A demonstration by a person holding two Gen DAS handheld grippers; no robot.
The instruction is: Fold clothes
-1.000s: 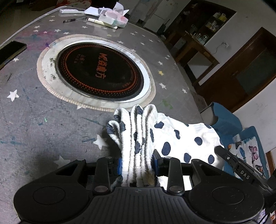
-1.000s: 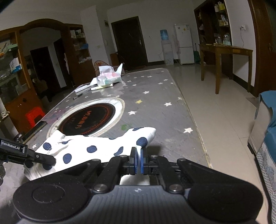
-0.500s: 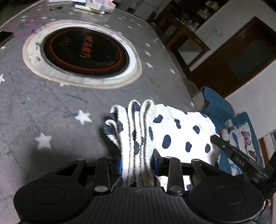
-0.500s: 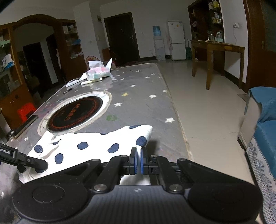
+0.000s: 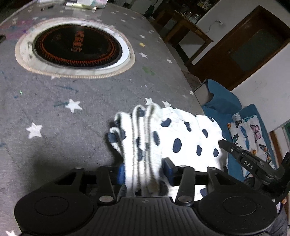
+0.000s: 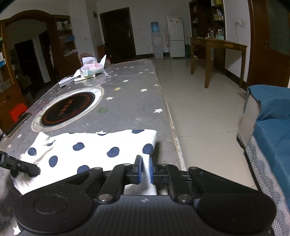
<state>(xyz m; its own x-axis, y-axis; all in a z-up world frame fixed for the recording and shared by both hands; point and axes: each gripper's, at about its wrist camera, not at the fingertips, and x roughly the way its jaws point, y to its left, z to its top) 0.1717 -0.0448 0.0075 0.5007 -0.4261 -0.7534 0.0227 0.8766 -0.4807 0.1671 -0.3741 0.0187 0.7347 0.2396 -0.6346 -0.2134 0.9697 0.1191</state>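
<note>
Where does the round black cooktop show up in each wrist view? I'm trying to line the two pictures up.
Left wrist view: the round black cooktop sits upper left, set into the star-print table cover, beyond the polka-dot garment.
Right wrist view: the cooktop lies left of centre, beyond the garment.
Shared landmark: the tissue pack at the table's far end, at the top edge of the left view.

A white garment with dark blue polka dots lies spread flat near the front edge of a grey, star-patterned table, its right end close to the table's right edge. Its left end, a ribbed elastic band, is bunched into upright pleats. Its right end forms a neat squared corner, with a thin fold of fabric drawn forward from it.
</note>
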